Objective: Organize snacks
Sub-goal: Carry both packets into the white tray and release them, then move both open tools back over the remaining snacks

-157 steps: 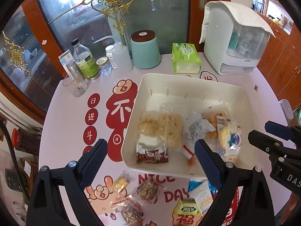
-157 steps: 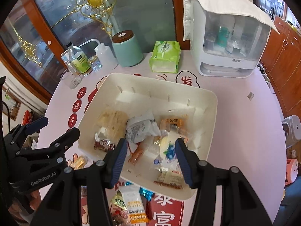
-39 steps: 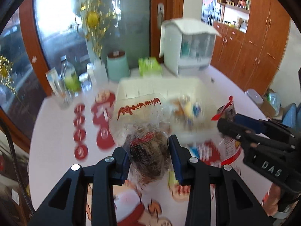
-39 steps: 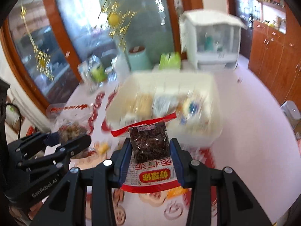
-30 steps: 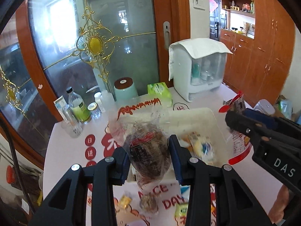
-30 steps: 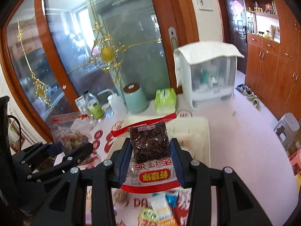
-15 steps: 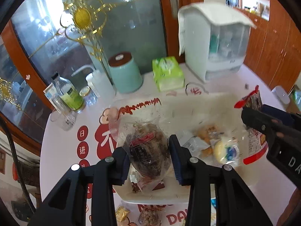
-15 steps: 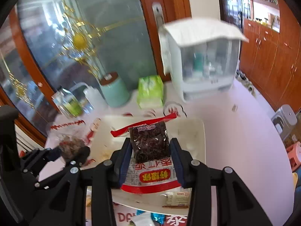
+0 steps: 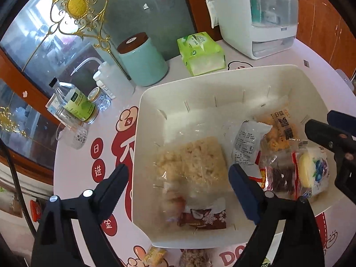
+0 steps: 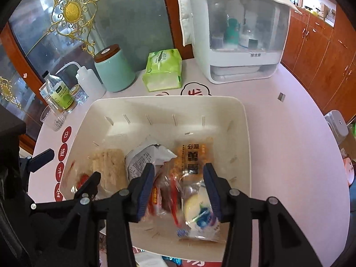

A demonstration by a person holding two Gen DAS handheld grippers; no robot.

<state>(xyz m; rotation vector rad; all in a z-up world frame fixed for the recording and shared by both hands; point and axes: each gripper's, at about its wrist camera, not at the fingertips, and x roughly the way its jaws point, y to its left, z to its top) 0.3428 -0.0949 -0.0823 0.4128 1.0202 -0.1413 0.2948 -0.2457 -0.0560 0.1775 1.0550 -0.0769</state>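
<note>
A white bin [image 9: 142, 102] [image 10: 244, 120] on the pink table holds several snack packs. My left gripper [image 9: 180, 187] hangs over its near left part, jaws opening wide, pads touching nothing. The clear bag of brown snack [image 9: 175, 200] lies blurred below it, beside a rice-crisp pack [image 9: 195, 160]. My right gripper [image 10: 178, 189] is over the bin's near right part, jaws opening. The red pack of dark snack [image 10: 164, 193] [image 9: 278, 175] sits blurred between its fingers, free of the pads, next to a yellow cake pack [image 10: 198, 209].
Behind the bin stand a green tissue pack [image 10: 163, 71], a teal canister [image 10: 113, 69], bottles [image 9: 73, 102] and a white cabinet [image 10: 240, 35]. Loose snacks [image 9: 153, 253] lie on the table in front of the bin.
Both grippers came down over the bin. The left jaws spread wide and let go of the clear bag; the right jaws widened and the red pack dropped into the bin.
</note>
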